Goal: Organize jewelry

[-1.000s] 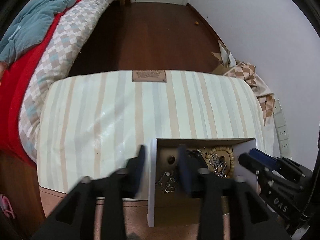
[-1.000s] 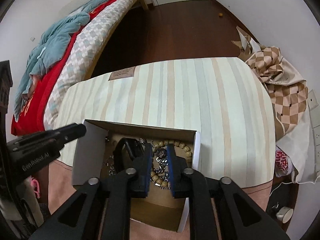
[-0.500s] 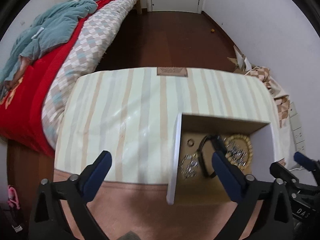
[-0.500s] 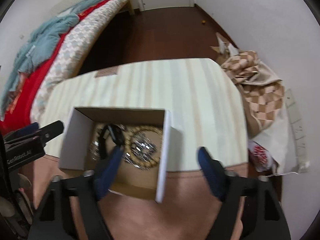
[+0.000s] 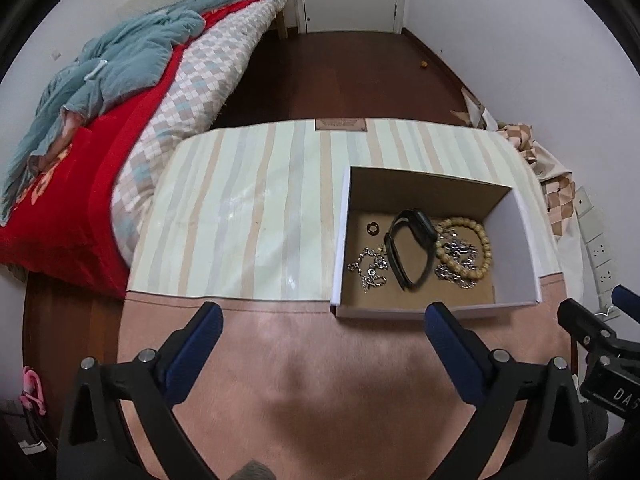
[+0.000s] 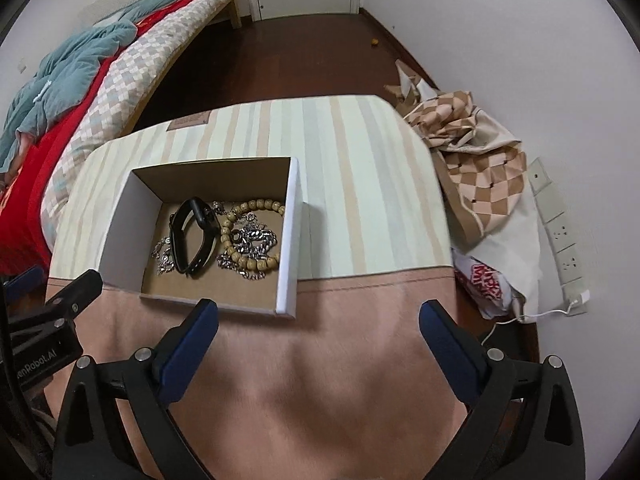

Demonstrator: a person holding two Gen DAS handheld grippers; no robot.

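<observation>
An open white cardboard box (image 5: pixel 520 236) (image 6: pixel 120 216) stands on a striped cushioned stool. Inside lie a black wristband (image 5: pixel 412 248) (image 6: pixel 194 236), a wooden bead bracelet (image 5: pixel 476 248) (image 6: pixel 248 236), silver chains (image 5: pixel 370 268) (image 6: pixel 256 242) and a small dark ring (image 5: pixel 373 228). My left gripper (image 5: pixel 322 320) is open and empty, above the stool's pink front part, short of the box. My right gripper (image 6: pixel 318 316) is open and empty, just in front of the box's near right corner.
A bed with a red blanket and a teal cover (image 5: pixel 120 60) stands on the left. A checkered cloth bag (image 6: pixel 476 184) and a power strip (image 6: pixel 560 232) lie by the right wall. Dark wooden floor (image 5: pixel 352 76) runs to a white door behind.
Both grippers were nearly shut inside the box over the jewelry. They have opened wide and pulled back and up, out of the box. The jewelry stays in the box.
</observation>
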